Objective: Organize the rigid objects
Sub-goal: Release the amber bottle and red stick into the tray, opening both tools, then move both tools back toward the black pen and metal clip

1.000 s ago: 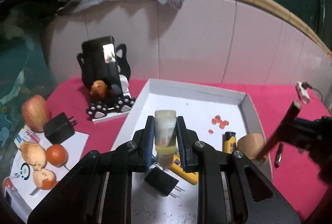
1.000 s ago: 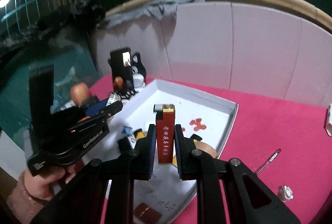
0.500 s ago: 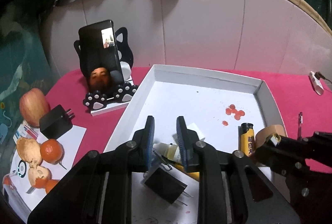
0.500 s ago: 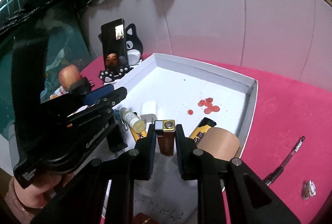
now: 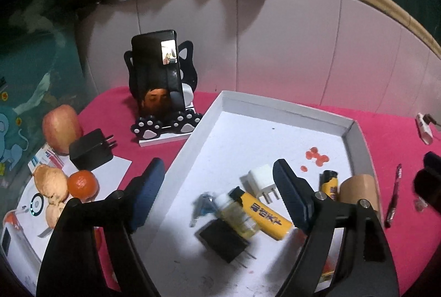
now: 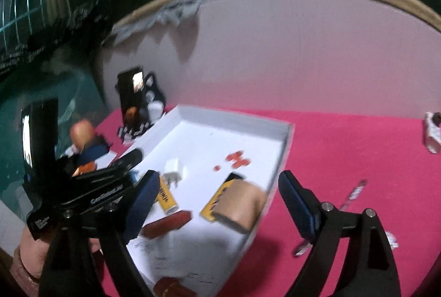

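Note:
A white tray (image 5: 275,105) sits on the red cloth. My left gripper (image 5: 217,173) hovers over its near half. Its jaws are opening, with nothing pressed between them. Below them a small clear bottle (image 5: 238,217) lies beside a yellow lighter (image 5: 266,213), a black charger (image 5: 223,239) and a white plug (image 5: 261,181). My right gripper (image 6: 217,181) is blurred and its jaws are opening too. A red lighter (image 6: 168,222) lies flat in the tray (image 6: 234,118) under it, free of the pads. A brown tape roll (image 6: 242,204) rests by the tray's right wall.
A phone on a cat stand (image 5: 157,76) is left of the tray. An apple (image 5: 62,129), another black charger (image 5: 89,149) and an orange (image 5: 82,181) lie further left. A pen (image 5: 392,197) is on the cloth to the right. A pink panel closes the back.
Both grippers went from shut to wide open. The bottle left my left gripper and the red lighter left my right one. Both now lie in the tray.

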Motion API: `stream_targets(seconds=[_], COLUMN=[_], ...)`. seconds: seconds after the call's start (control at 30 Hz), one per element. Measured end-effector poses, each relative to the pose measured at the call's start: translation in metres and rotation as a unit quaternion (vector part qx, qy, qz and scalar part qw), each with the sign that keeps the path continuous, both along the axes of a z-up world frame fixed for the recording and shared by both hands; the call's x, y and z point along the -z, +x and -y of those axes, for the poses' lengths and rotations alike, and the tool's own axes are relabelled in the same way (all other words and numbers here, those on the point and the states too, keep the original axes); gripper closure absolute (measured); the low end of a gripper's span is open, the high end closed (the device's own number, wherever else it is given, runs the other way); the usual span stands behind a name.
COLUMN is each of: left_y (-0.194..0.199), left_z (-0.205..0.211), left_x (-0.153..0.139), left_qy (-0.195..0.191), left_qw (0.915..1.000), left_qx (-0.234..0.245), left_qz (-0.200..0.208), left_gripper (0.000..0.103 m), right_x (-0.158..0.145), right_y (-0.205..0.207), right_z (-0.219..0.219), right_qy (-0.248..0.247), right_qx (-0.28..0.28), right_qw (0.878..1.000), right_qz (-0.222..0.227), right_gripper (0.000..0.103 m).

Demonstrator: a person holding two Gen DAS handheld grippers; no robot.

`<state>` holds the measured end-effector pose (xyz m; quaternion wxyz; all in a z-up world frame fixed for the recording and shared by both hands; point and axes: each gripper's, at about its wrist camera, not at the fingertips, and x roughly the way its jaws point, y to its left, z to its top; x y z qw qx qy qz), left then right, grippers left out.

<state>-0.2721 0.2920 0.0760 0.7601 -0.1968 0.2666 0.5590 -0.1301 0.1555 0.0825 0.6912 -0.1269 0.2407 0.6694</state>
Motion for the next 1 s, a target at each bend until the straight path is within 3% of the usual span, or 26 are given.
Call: stream_targets(seconds=[0.27,0.53,0.67,0.77,0.9,1.0], left_y=[0.021,0.066,0.106,0.145,0.202,0.232], left_z=[0.025,0.056,0.080,0.092,0.089,0.082], left_x=[-0.011,-0.014,-0.011,-0.005,0.010,0.024], left_qy=[0.004,0.002,-0.013,-0.055,-0.093,-0.108], left_qw=[0.9992,0.9929,0.9799,0.9621,0.9505,0.9471], left_qx=[0.040,0.119,0.199,0.267,0.295,0.296], left_qz=[0.007,0.000,-0.004,-0.001,-0.030,-0.062], left_gripper=[0.021,0.021,0.021,0.021,0.021,0.021], right_x=[0.004,0.042,0.068,0.080,0.085,0.087], right_y=[0.054,0.135,0.168,0.186,0.189,0.188], right_z=[0.044,0.102,0.123,0.133,0.135,0.133], right_qy=[0.010,-0.032,-0.065,-0.082,-0.085,-0.087], right_qx=[0.069,0.185,0.230,0.242,0.232,0.220], right_qw=[0.997,0.982,0.969,0.964,0.966,0.969], right_qz=[-0.023,-0.031,-0.055,-0.069,-0.072,-0.074], right_gripper=[0.013,0.013,0.013,0.013,0.013,0.005])
